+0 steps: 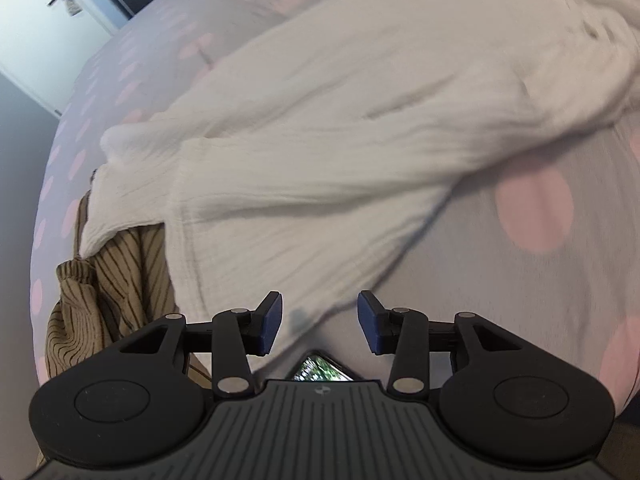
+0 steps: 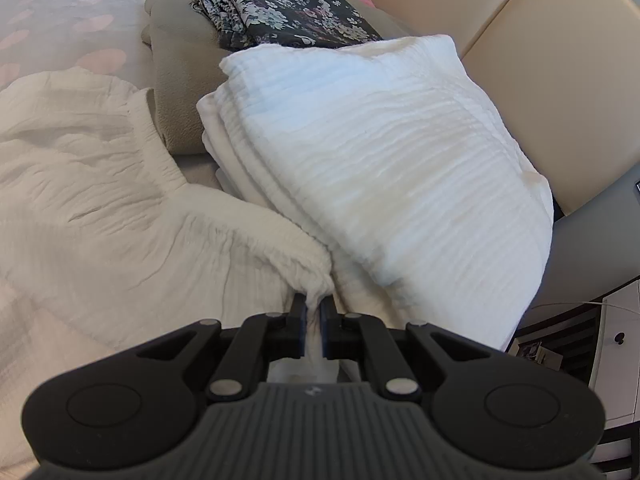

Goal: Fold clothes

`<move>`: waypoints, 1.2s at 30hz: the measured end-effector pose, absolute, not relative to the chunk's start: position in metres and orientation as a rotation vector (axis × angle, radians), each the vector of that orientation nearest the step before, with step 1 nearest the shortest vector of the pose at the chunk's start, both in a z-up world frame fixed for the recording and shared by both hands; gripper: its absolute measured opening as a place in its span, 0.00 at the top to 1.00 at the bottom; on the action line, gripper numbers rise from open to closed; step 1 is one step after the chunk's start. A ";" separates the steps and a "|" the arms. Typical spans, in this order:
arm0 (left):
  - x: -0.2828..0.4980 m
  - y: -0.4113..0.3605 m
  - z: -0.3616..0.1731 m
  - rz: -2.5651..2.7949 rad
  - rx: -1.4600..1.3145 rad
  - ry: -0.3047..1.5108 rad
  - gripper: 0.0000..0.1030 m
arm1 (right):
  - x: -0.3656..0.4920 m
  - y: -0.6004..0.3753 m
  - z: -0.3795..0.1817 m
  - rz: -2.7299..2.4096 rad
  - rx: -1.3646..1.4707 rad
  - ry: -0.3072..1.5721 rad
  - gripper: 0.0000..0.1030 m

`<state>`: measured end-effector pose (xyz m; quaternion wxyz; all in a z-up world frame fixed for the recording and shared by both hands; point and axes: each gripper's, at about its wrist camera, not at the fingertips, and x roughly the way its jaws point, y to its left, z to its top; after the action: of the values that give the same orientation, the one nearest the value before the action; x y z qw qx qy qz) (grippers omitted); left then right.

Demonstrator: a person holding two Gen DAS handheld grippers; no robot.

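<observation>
Right tongs [image 2: 314, 312] clamped on a bunched edge of the cream garment [image 2: 120, 200], which spreads away toward 10 o'clock over the dotted bedspread [image 2: 60, 20], folded white stack [image 2: 380, 160] at 1 o'clock. Left tongs [image 1: 319, 322] jaws apart, holding nothing, garment's long axis running 8-to-2 o'clock with its hem just beyond the fingertips at 12, so left is free to take the far end; striped brown garment [image 1: 116, 272] sits at 9 o'clock

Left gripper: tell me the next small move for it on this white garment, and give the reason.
Probably ease the left gripper forward and close it on the near edge of the white garment. Its fingers stand open and empty just short of that edge, while the right gripper is already shut on a bunched corner of the cloth. A second hold would let both lift it from the dotted bedspread to fold.
</observation>
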<state>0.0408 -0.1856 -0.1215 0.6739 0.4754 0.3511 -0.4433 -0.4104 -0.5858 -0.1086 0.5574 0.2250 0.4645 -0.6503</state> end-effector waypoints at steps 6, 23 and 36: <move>0.034 -0.190 -0.141 -0.980 1.155 0.780 0.58 | -0.414 -0.586 -0.109 -1.531 0.543 1.078 0.92; 0.056 -0.175 -0.063 -0.818 1.034 0.744 0.97 | -0.439 -0.588 -0.059 -1.571 0.619 0.904 0.96; 0.019 -0.117 -0.033 -0.884 1.224 0.789 0.98 | -0.469 -0.577 -0.049 -1.560 0.693 1.003 0.96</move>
<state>0.0190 -0.1172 -0.0326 0.6587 0.5406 0.3483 -0.3905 -0.4689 -0.5768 -0.0485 0.5488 0.2924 0.4237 -0.6587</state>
